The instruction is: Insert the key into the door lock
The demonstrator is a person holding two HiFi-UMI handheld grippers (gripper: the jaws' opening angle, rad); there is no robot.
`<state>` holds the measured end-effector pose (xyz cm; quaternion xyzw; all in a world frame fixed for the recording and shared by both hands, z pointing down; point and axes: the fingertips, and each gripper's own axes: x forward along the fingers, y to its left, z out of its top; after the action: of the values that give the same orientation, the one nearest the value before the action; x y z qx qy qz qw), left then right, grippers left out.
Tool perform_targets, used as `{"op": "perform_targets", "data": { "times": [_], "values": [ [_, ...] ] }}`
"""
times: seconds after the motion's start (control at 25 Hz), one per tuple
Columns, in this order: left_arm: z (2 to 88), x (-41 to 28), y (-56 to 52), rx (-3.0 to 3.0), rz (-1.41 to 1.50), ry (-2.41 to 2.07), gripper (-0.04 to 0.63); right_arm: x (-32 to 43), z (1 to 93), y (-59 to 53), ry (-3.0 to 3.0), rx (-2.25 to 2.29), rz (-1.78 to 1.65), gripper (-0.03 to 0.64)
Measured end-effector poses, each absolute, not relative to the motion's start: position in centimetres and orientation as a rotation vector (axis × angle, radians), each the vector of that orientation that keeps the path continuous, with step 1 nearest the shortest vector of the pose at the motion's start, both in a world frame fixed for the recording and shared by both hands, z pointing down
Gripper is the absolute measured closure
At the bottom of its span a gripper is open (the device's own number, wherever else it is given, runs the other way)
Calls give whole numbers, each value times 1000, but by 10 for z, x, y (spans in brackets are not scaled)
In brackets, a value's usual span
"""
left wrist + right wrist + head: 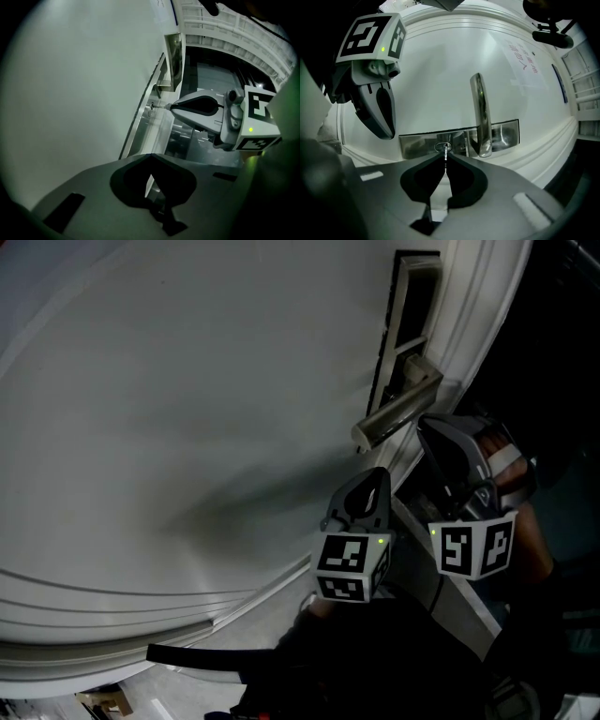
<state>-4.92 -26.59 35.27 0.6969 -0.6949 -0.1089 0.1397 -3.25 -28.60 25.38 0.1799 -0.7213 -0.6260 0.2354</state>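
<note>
At centre of right gripper view, key (pixel 446 153) is held in right gripper (pixel 445 158) jaws, axis aimed into lock (pixel 440 147) just ahead; left gripper (pixel 150 158) jaws closed, empty.

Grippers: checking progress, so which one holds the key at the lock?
The right gripper: shut on the key at the lock; the left gripper is shut, empty.

The scene is dimly lit throughout. A soft shadow is cast across the white door (pixel 187 381). Both gripper views are fisheye-bent and vignetted black at corners.
</note>
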Motion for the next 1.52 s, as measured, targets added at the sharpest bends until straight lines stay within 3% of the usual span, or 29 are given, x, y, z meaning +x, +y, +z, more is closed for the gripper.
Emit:
{"op": "perform_targets", "data": {
  "times": [1.52],
  "values": [
    [349, -49, -263, 2008, -429, -1973, 595, -37, 254, -287, -1890, 472, -1777, 603]
  ]
}}
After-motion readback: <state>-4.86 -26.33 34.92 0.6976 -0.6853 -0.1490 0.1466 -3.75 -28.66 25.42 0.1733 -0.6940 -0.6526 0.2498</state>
